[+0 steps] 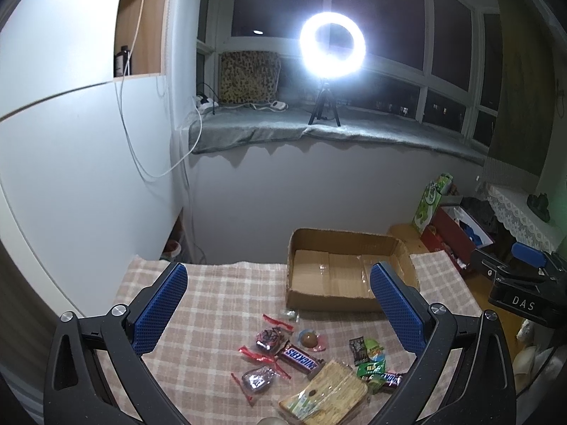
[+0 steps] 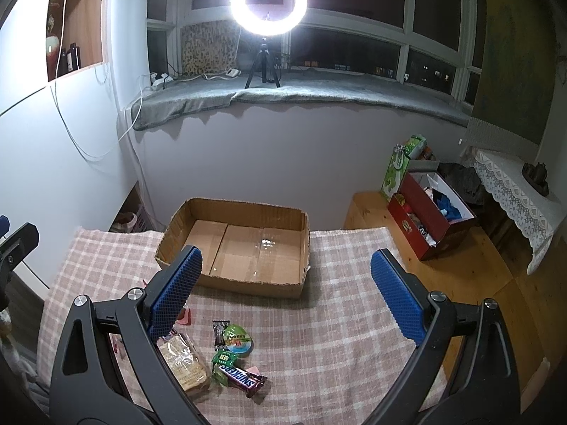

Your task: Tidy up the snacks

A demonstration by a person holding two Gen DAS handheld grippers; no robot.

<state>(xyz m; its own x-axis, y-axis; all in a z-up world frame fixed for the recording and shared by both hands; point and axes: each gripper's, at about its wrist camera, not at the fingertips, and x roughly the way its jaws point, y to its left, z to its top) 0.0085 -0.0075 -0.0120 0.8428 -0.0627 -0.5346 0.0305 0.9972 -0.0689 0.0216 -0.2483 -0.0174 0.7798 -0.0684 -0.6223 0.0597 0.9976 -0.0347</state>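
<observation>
A shallow cardboard box (image 1: 349,248) (image 2: 248,244) lies open and holds nothing, at the far side of a checked cloth. Loose snacks lie in front of it: a Snickers bar (image 1: 300,356), a second Snickers bar (image 2: 242,379), a wrapped sandwich (image 1: 324,395) (image 2: 182,363), red-wrapped candies (image 1: 271,338), a round jelly cup (image 1: 311,339), small green packets (image 1: 370,368) (image 2: 237,341). My left gripper (image 1: 280,301) is open and empty above the snacks. My right gripper (image 2: 287,294) is open and empty above the cloth. The right gripper's body also shows in the left wrist view (image 1: 521,283).
The checked cloth (image 2: 336,336) covers the table. A red box (image 2: 430,219) with clutter and a green carton (image 2: 398,170) stand on the wooden floor at right. A ring light on a tripod (image 2: 267,3) stands on the window sill behind.
</observation>
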